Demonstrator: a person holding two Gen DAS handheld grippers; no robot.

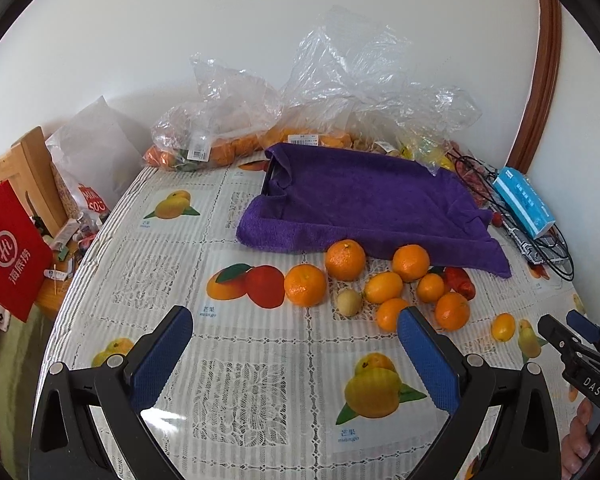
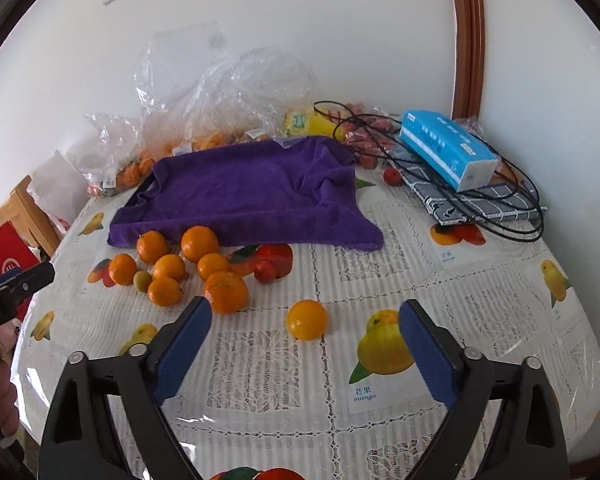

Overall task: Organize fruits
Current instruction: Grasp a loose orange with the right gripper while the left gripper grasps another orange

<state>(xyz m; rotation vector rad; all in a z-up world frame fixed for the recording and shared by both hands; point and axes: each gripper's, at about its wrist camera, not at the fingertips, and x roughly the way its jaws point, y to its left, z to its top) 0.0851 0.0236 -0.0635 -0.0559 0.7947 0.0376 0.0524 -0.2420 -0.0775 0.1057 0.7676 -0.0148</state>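
2 grippers hung spread and empty over the table [image 2: 479, 292], so I judged this the approach to a first pick. For the right gripper [image 2: 304, 338], the lone orange [image 2: 307, 319] lay centre frame, just beyond its fingertips; next it needed to advance and straddle it. The left gripper [image 1: 296, 334] faced the orange cluster [image 1: 379, 280] mid-frame.

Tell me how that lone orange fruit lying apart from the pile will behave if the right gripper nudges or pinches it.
The lone orange fruit looks round and smooth, so a nudge would probably roll it across the glossy tablecloth. Its shiny skin may slip between the right gripper's open jaws unless pinched centrally. It seems small and light, likely firm enough for gentle squeezing.
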